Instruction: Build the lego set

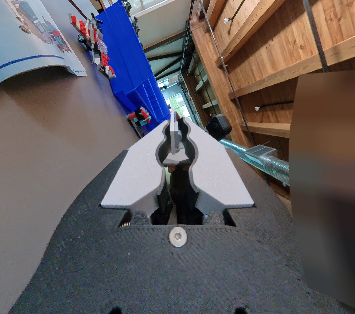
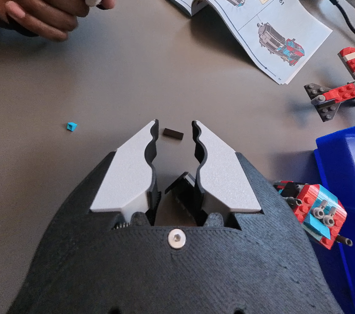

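Observation:
My left gripper (image 1: 175, 121) is shut on a light grey brick piece (image 1: 174, 135) that stands on edge between the pads and sticks out past the tips. It is lifted and tilted off the brown table (image 1: 48, 131). In the right wrist view a hand (image 2: 38, 1) holds it at the top left. My right gripper (image 2: 175, 122) is open, low over the table (image 2: 134, 74). A small dark flat tile (image 2: 173, 134) lies on the table between its fingertips, touching neither pad. A black plate piece (image 2: 182, 183) sits deeper between the fingers, by the right one.
A small teal brick (image 2: 71, 126) lies to the left. An open instruction booklet (image 2: 259, 16) lies at the far right. A red and grey winged build (image 2: 334, 97), a red and teal build (image 2: 315, 212) and a blue bin (image 2: 338, 160) stand at the right. My right fingertips sit around 12 cm from my left ones.

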`<state>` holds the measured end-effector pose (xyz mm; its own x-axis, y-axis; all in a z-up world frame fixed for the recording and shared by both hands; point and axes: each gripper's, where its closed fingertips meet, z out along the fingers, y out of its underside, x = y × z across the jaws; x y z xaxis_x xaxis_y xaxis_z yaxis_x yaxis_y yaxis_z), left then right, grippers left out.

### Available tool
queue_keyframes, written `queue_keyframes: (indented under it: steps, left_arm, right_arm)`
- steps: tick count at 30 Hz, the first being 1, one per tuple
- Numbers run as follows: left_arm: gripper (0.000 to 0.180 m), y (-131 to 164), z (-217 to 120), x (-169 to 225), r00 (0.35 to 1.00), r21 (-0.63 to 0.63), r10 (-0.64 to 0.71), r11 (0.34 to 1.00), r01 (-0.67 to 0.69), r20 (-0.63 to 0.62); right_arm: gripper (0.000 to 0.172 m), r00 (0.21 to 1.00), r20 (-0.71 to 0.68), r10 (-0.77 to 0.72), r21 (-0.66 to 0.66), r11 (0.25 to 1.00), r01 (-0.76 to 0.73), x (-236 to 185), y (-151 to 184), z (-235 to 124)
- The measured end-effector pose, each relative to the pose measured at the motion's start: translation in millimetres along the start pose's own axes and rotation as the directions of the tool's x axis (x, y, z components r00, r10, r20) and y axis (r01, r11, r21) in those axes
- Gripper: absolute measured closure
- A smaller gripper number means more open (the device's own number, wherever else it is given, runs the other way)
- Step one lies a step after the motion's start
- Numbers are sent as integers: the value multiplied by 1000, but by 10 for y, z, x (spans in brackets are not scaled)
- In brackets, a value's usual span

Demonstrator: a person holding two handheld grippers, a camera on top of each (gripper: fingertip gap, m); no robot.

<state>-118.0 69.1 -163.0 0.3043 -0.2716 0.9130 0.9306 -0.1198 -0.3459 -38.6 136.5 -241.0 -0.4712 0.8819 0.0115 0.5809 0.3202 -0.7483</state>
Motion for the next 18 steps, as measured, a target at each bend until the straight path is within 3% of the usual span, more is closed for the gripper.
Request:
queue_keyframes:
  steps: [8, 18]
  left_arm:
    - [169, -1, -3, -87, 999, 36, -51, 998, 51, 12]
    - [169, -12, -1, -83, 994, 65, -107, 992, 108, -12]
  right_arm:
    - [135, 1000, -20, -1, 53, 999, 2, 46, -92, -37]
    - [134, 999, -23, -28, -8, 1000, 28, -16, -1, 62]
